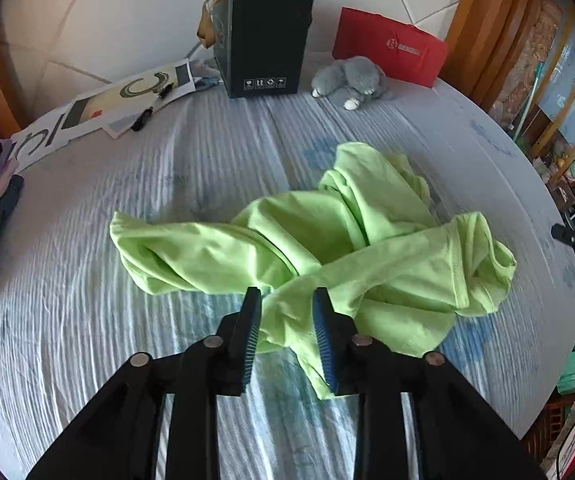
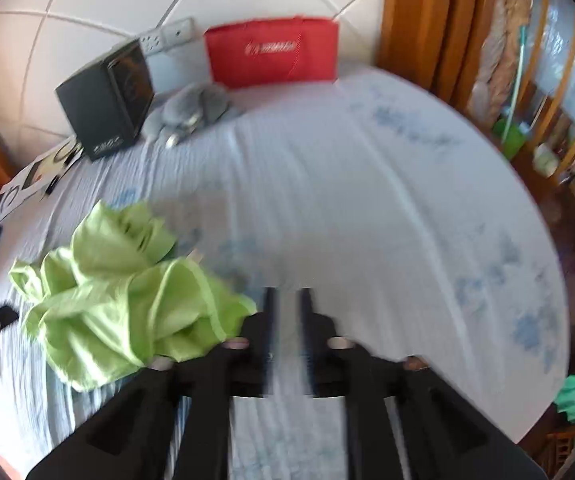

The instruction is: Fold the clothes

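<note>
We see the left gripper (image 1: 287, 300) w/ jaws apart, straddling the near edge of the crumpled green shirt (image 1: 327, 240) on the bed (image 1: 87, 320). Right gripper (image 2: 287, 300) narrow, empty; shirt just to its left.

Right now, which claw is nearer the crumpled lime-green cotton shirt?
Left. The left claw straddles the crumpled lime-green cotton shirt hem; the right claw sits beside it, over bare sheet.
</note>
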